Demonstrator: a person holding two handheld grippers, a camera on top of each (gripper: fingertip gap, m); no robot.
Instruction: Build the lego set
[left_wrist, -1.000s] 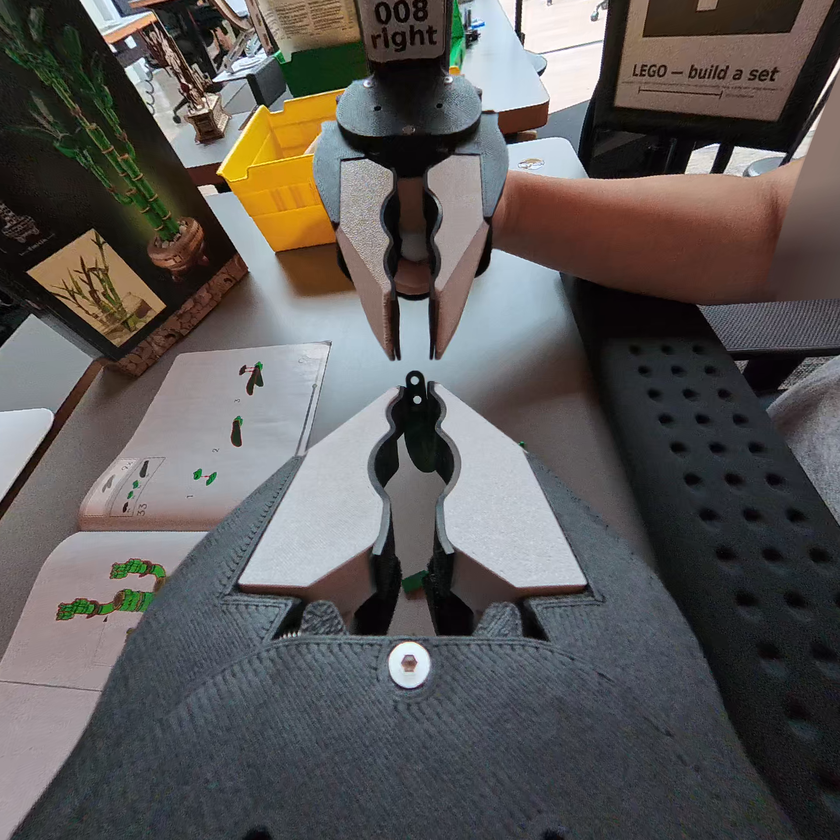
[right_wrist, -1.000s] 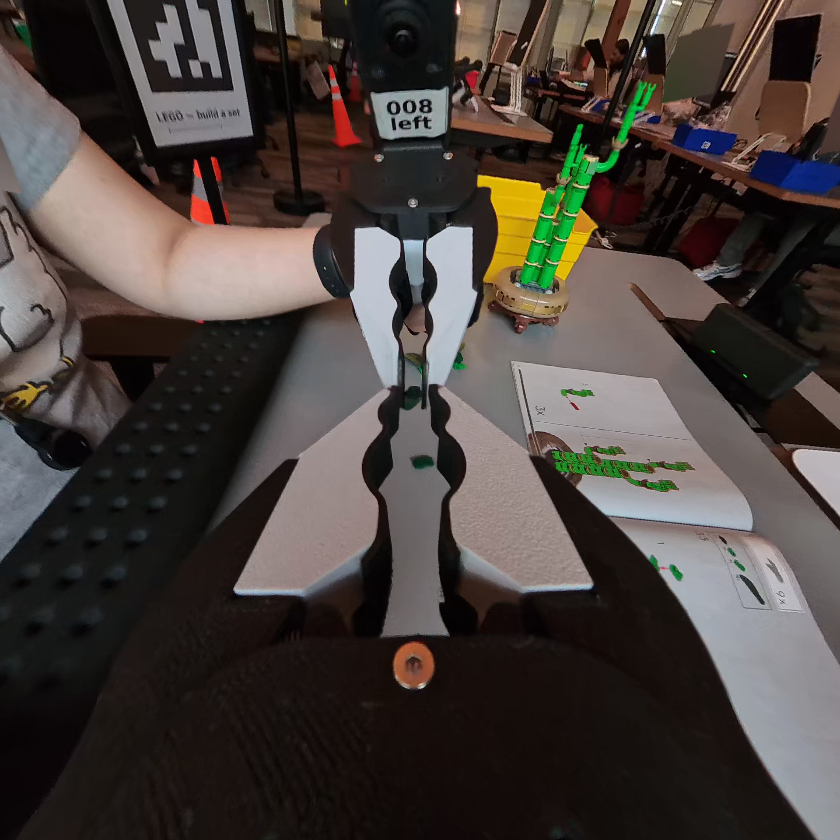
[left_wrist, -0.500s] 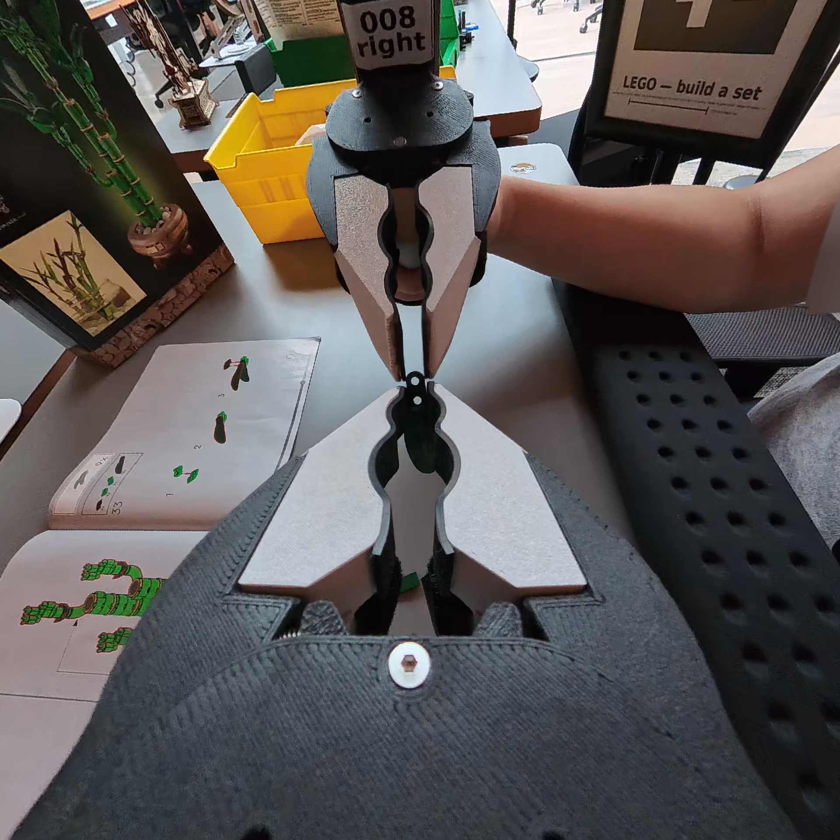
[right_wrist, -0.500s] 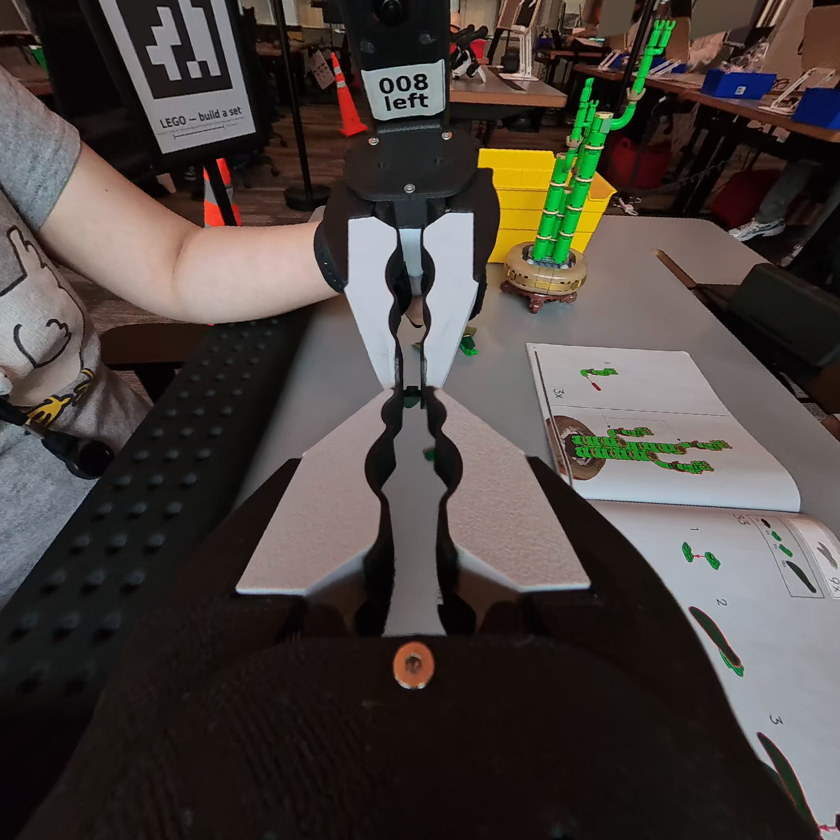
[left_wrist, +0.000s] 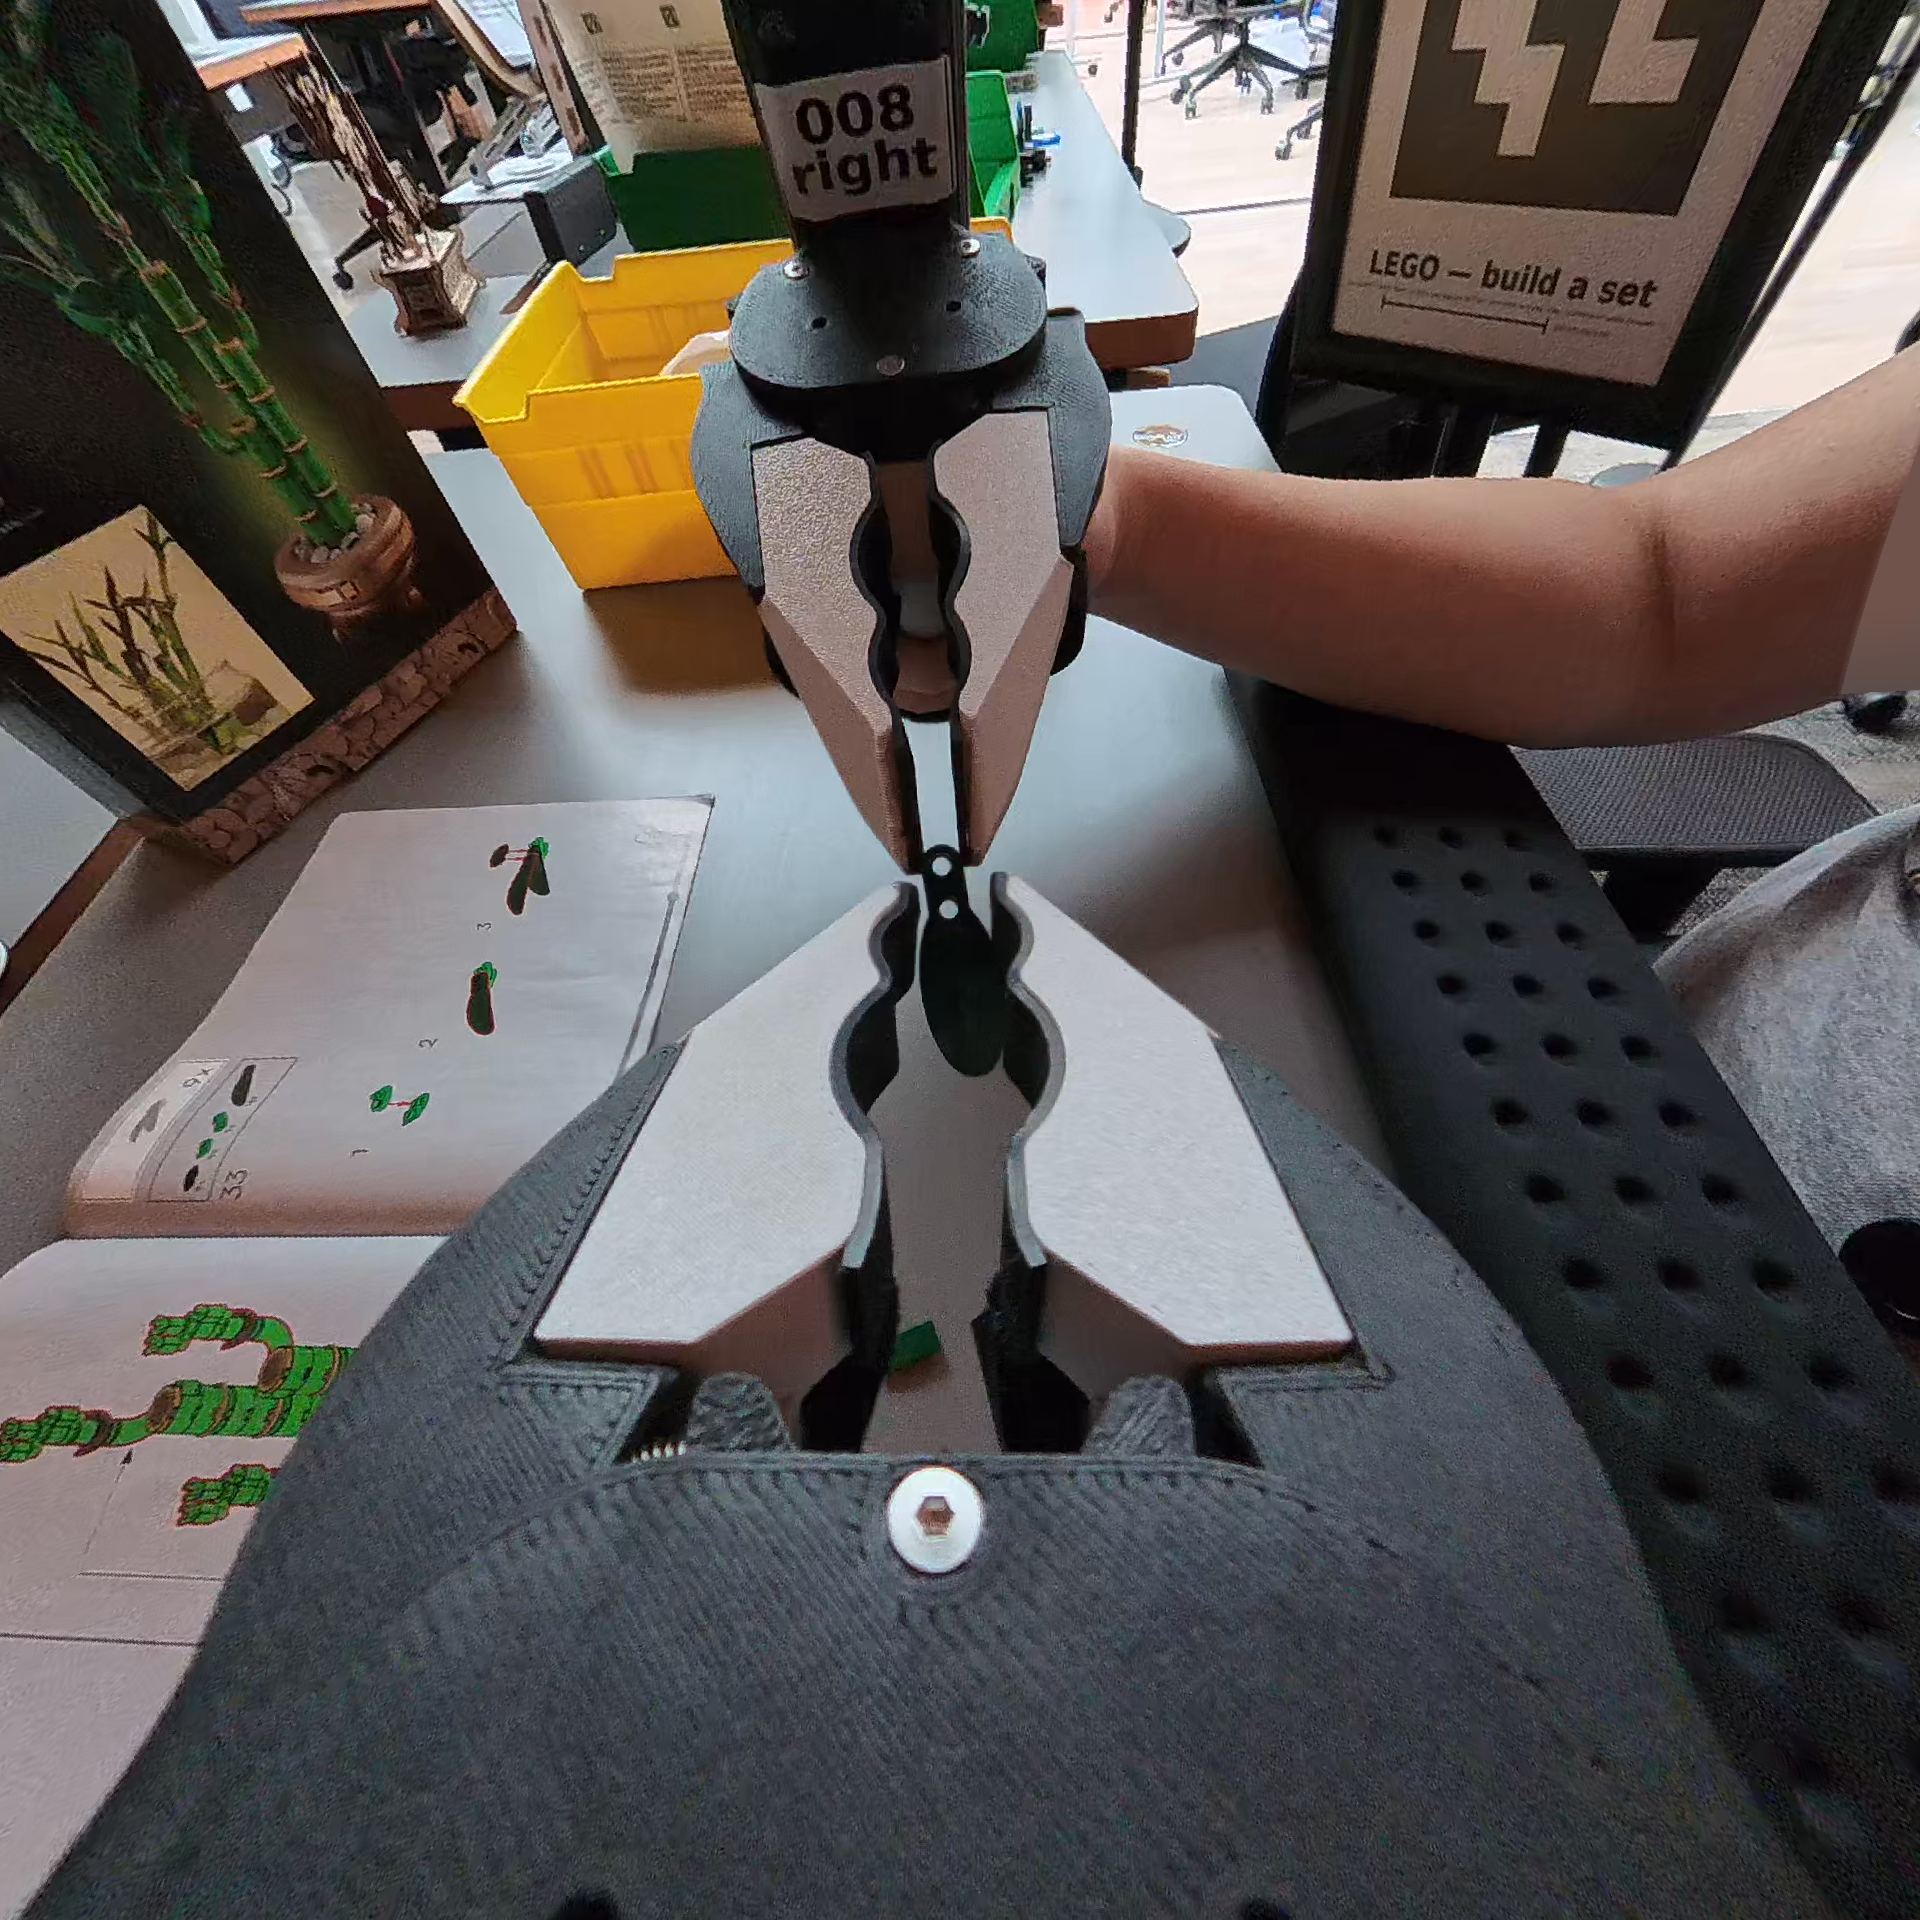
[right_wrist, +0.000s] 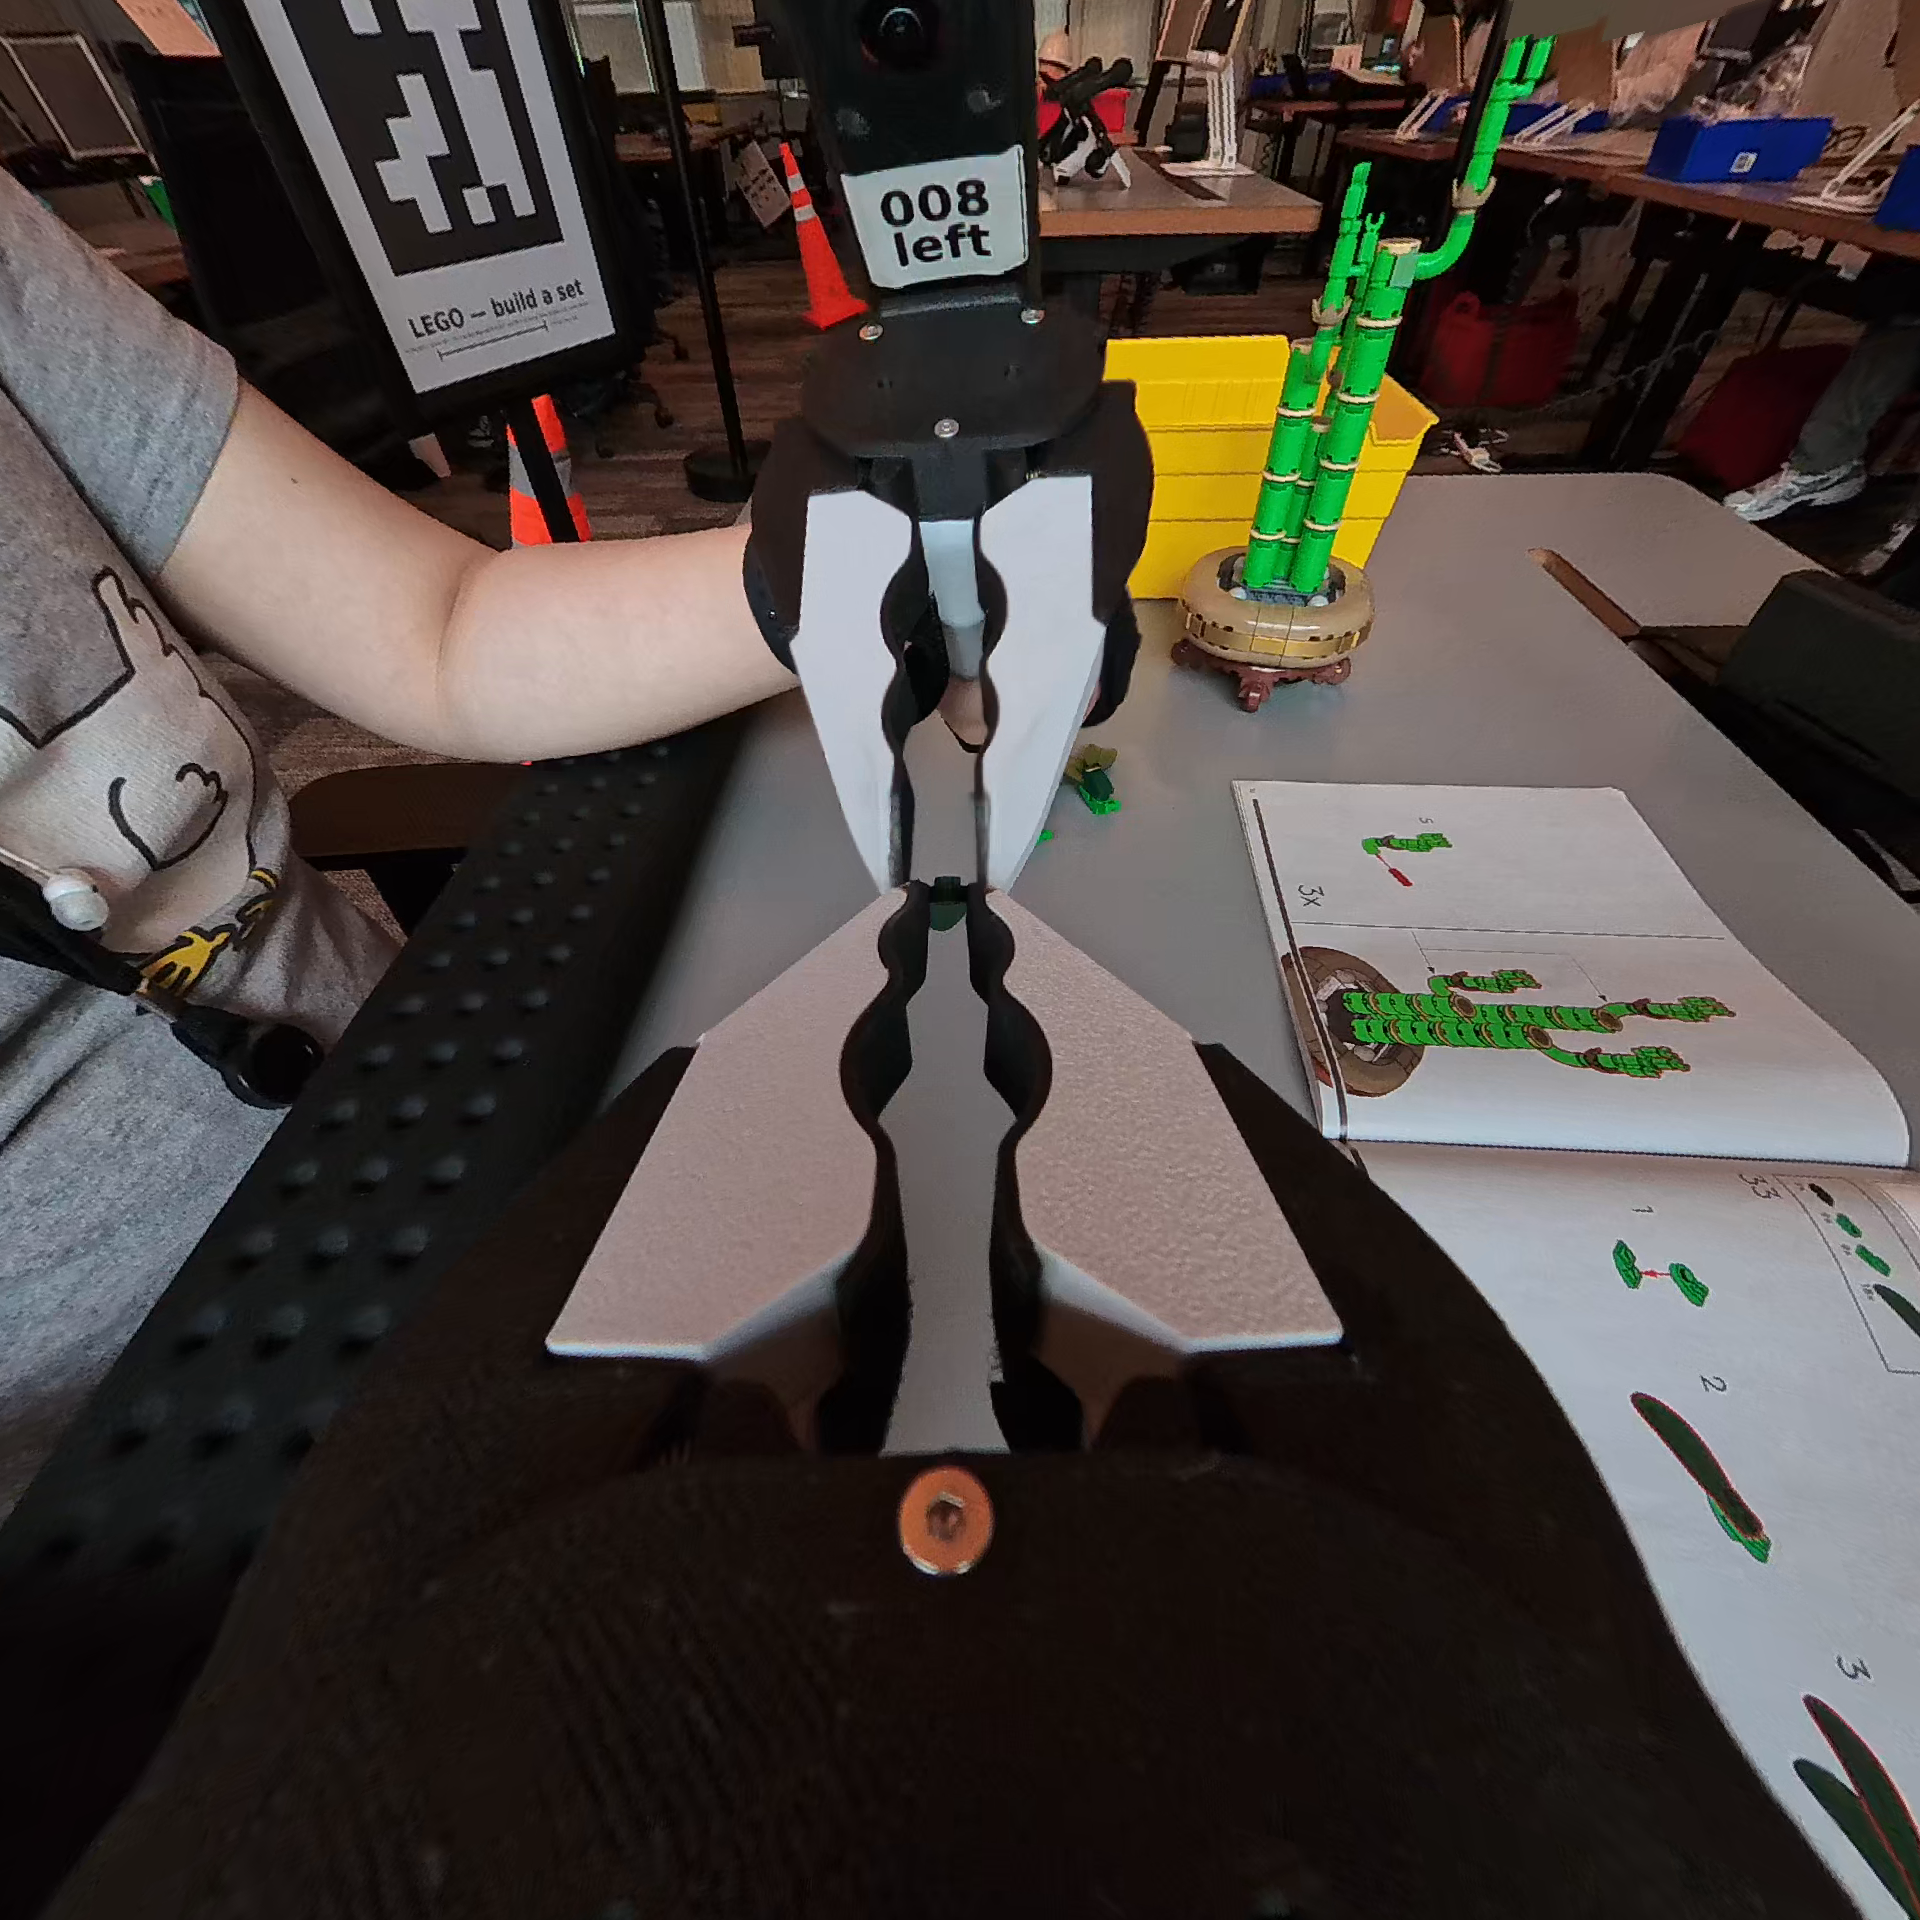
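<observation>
My left gripper (left_wrist: 951, 888) is shut on a dark green Lego leaf (left_wrist: 961, 1008), whose thin stem with two holes pokes out past the fingertips. My right gripper (left_wrist: 942, 847) faces it from the far side, and its tips are closed on the stem's end. In the right wrist view, my right gripper (right_wrist: 943, 899) pinches a small green bit of that leaf (right_wrist: 943, 916), tip to tip with the left gripper (right_wrist: 943, 875). Both are held above the grey table (left_wrist: 727, 727). The built bamboo model (right_wrist: 1314, 457) stands in its tan pot at the back.
An open instruction booklet (left_wrist: 416, 1018) (right_wrist: 1538, 966) lies beside the grippers. A yellow bin (left_wrist: 613, 447), the set's box (left_wrist: 156, 416) and a sign on a stand (left_wrist: 1538, 187) are behind. Loose green pieces (right_wrist: 1091, 779) lie on the table. A black perforated chair part (left_wrist: 1558, 1143) runs along the table edge. Less than 4 cm separates the two grippers' tips.
My right gripper has moved in toward the left one and closed its tips on the leaf's stem end. The left gripper keeps the leaf.
</observation>
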